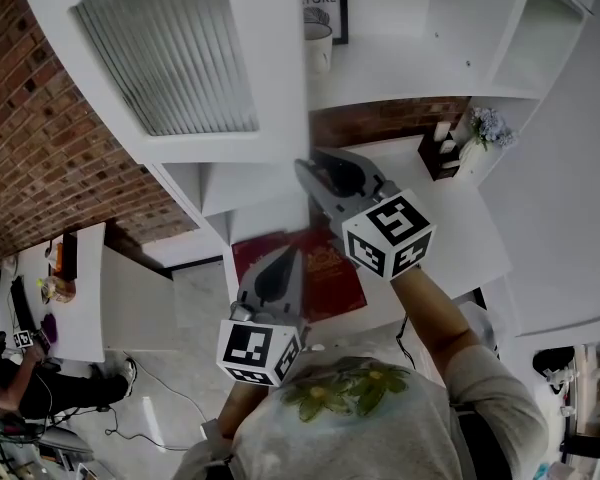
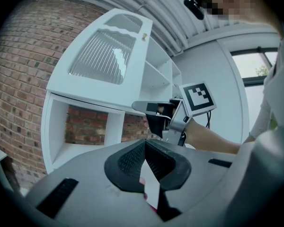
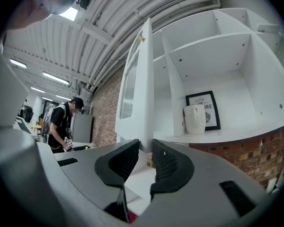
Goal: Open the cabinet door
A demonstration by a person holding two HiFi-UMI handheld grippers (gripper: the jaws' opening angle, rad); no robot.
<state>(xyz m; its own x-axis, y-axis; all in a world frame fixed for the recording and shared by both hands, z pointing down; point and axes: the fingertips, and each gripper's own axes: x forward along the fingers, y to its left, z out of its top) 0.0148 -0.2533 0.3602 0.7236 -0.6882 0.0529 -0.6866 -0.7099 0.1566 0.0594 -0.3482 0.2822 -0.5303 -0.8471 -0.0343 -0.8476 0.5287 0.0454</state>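
Observation:
The white cabinet door (image 1: 170,58) with a ribbed glass panel stands swung out from the cabinet (image 1: 450,28). My right gripper (image 1: 315,168) reaches level to the door's lower free corner. In the right gripper view the door (image 3: 137,89) runs edge-on, and its bottom corner sits between the pads of the right gripper (image 3: 145,148), which close on it from both sides. My left gripper (image 1: 285,258) hangs lower and nearer to me, shut with nothing in it. The left gripper view shows its tips (image 2: 145,145) meeting, with the door (image 2: 104,56) and the right gripper (image 2: 137,106) beyond.
A white mug (image 3: 194,118) and a framed print (image 3: 206,109) stand on the open shelf behind the door. Brick wall (image 1: 30,118) lies to the left. A red mat (image 1: 325,273) lies below the grippers. A person (image 3: 64,122) stands at a far table.

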